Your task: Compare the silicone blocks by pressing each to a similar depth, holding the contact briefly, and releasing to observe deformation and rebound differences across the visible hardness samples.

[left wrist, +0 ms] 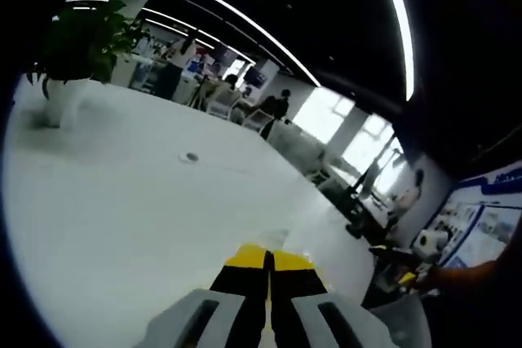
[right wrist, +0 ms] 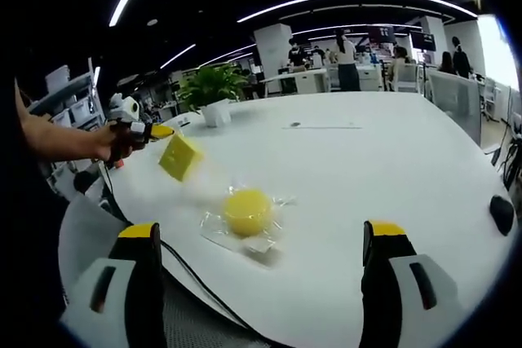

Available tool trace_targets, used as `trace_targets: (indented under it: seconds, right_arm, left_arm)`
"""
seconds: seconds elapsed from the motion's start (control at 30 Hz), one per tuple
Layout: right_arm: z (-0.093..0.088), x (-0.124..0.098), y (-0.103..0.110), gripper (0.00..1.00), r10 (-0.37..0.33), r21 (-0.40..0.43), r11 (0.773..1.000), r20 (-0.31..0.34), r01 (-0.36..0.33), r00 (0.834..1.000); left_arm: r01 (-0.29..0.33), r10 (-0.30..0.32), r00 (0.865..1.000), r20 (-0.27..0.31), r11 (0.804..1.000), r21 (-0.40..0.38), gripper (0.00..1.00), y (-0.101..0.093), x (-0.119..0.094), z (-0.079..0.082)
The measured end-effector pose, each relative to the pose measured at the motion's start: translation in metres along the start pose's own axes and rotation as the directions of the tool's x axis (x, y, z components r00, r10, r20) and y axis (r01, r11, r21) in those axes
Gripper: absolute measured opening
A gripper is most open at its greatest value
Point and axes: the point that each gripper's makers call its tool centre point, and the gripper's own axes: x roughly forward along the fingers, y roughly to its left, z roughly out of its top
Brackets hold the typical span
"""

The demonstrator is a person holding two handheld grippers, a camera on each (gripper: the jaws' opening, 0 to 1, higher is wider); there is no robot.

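1. Left gripper view: the left gripper [left wrist: 267, 270] rises from 6 o'clock, its yellow-tipped jaws pressed together with nothing visible between them. It points across the bare white counter [left wrist: 122, 201]. A potted plant [left wrist: 77, 46] stands at 10 o'clock, and a small round fitting [left wrist: 190, 156] is set in the top near centre.

2. Same view: no silicone sample lies ahead of these jaws. A person's forearm [left wrist: 469, 270] shows at 4 o'clock.

3. Right gripper view: the right gripper [right wrist: 265, 242] has its jaws wide apart, at 7 and 5 o'clock, holding nothing.

4. Same view: between the jaws and just beyond, a round yellow silicone block [right wrist: 247, 211] sits on the counter inside a clear plastic wrap [right wrist: 218, 232]. A second flat yellow block [right wrist: 180, 156] hangs above the counter at 10 o'clock, blurred; it appears held at the tip of the left gripper, though the grip itself is too small to confirm.

5. Same view: a dark mouse-like object [right wrist: 502, 213] sits at 3 o'clock.

6. Judgement: approach stage, no press begun on the round sample. Next move calls for lowering onto the round block squarely, then a short hold and a clean lift.
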Motion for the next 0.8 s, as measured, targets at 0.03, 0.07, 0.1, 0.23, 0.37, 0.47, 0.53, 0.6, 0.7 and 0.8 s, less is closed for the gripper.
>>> trace_targets:
  seconds: [0.03,0.07,0.1,0.23,0.37,0.47,0.53,0.6,0.7,0.8]
  right_arm:
    - [0.001,0.0,0.001,0.96,0.004,0.0,1.0,0.002,-0.004,1.0]
    - [0.002,0.001,0.003,0.96,0.009,-0.001,1.0,0.003,-0.009,1.0]
    - [0.003,0.002,0.005,0.96,0.014,-0.006,1.0,0.003,-0.014,1.0]
    - [0.005,0.005,0.009,0.96,0.029,-0.021,0.999,-0.003,-0.029,1.0]
    - [0.011,0.007,0.015,0.96,0.045,-0.037,0.998,-0.003,-0.045,0.999]
    - [0.018,0.009,0.018,0.96,0.055,-0.043,0.998,0.007,-0.055,0.998]
    - [0.021,0.01,0.02,0.96,0.069,-0.05,0.996,0.005,-0.068,0.998]
    - [0.023,0.012,0.021,0.96,0.074,-0.058,0.996,0.004,-0.073,0.997]
    - [0.03,0.013,0.022,0.96,0.084,-0.061,0.995,0.018,-0.082,0.996]
    - [0.037,0.014,0.024,0.96,0.093,-0.058,0.994,0.034,-0.091,0.995]
  left_arm:
    - [0.004,-0.004,1.0,0.003,1.0,0.012,0.0,-0.002,-0.001,0.003]
    - [0.008,-0.008,1.0,0.005,1.0,0.016,0.0,-0.005,-0.002,0.005]
    - [0.014,-0.014,1.0,0.01,1.0,0.023,0.0,-0.008,-0.004,0.008]
    - [0.039,-0.04,0.999,0.028,0.998,0.042,0.0,-0.019,-0.01,0.019]
    - [0.065,-0.068,0.996,0.05,0.996,0.059,0.0,-0.028,-0.016,0.03]
    - [0.082,-0.086,0.994,0.062,0.994,0.069,0.0,-0.034,-0.02,0.036]
    - [0.09,-0.096,0.993,0.067,0.993,0.078,0.0,-0.039,-0.022,0.04]
    - [0.102,-0.109,0.991,0.072,0.991,0.087,0.0,-0.044,-0.024,0.044]
    - [0.116,-0.123,0.99,0.069,0.989,0.091,0.0,-0.052,-0.028,0.049]
    - [0.12,-0.128,0.989,0.071,0.987,0.108,0.0,-0.057,-0.031,0.052]
